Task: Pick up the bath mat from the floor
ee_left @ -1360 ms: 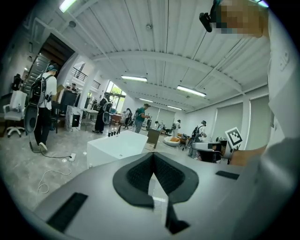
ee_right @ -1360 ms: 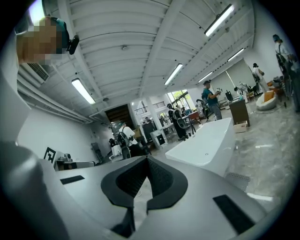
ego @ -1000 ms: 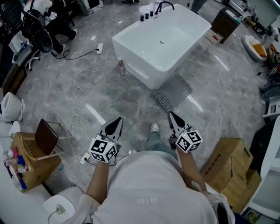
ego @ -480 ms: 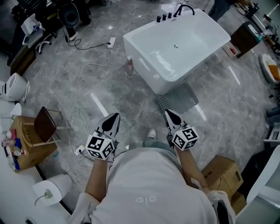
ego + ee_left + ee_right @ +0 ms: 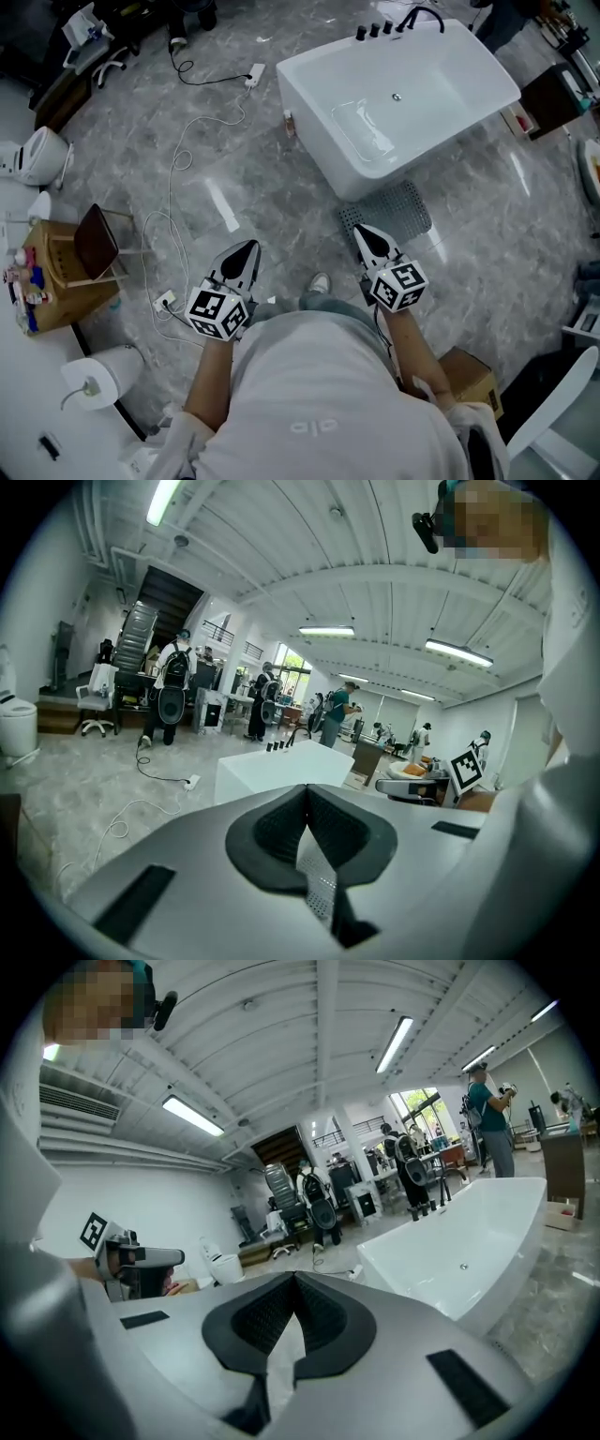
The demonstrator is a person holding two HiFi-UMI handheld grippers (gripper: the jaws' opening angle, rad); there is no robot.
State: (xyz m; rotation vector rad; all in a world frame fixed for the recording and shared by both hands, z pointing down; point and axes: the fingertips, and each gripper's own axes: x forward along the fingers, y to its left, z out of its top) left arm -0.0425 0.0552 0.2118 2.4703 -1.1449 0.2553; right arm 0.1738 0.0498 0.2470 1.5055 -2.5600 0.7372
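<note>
Steep overhead; bathtub (image 5: 422, 75) shared (all views)

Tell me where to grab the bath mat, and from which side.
Take the bath mat by its near edge, coming low from the person's side with the right gripper. It lies flat, far edge by the bathtub, so that edge looks freest.

The right gripper (image 5: 362, 232) covers the near edge of the bath mat (image 5: 396, 208). The person's body (image 5: 314, 394) hides part of the shoe (image 5: 320, 281).
</note>
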